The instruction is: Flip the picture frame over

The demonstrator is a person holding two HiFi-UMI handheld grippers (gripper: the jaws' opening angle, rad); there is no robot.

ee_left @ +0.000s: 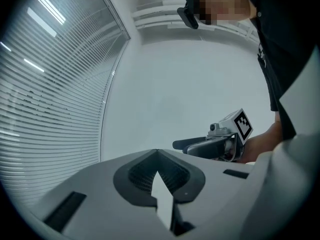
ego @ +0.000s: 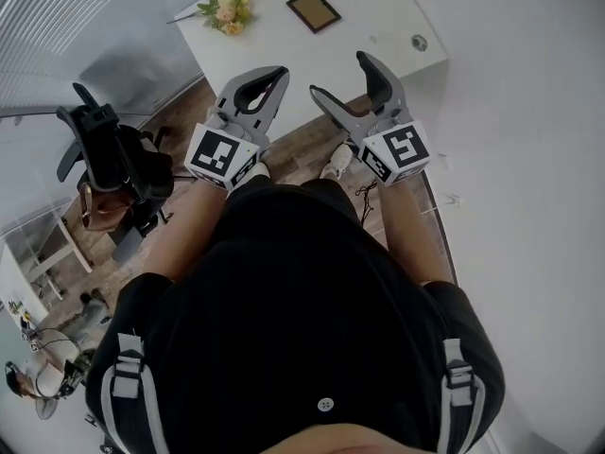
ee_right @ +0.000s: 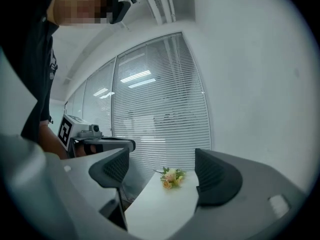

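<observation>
A small picture frame (ego: 313, 9) with a dark rim and brown middle lies flat on the white table (ego: 378, 26), towards its far side. Both grippers hover in front of the table's near edge, well short of the frame. My left gripper (ego: 276, 74) (ee_left: 157, 153) is shut with nothing in it, its jaws meeting at the tips. My right gripper (ego: 345, 79) (ee_right: 162, 176) is open and empty, its jaws wide apart. Neither gripper view shows the frame. Each gripper appears in the other's view: the right gripper (ee_left: 225, 138) and the left gripper (ee_right: 87, 136).
A small bunch of flowers (ego: 227, 9) (ee_right: 171, 177) lies at the table's left end, and a small round thing (ego: 419, 43) near its right corner. A black office chair (ego: 104, 154) stands on the wooden floor to the left. Window blinds (ee_right: 150, 114) are left, a white wall right.
</observation>
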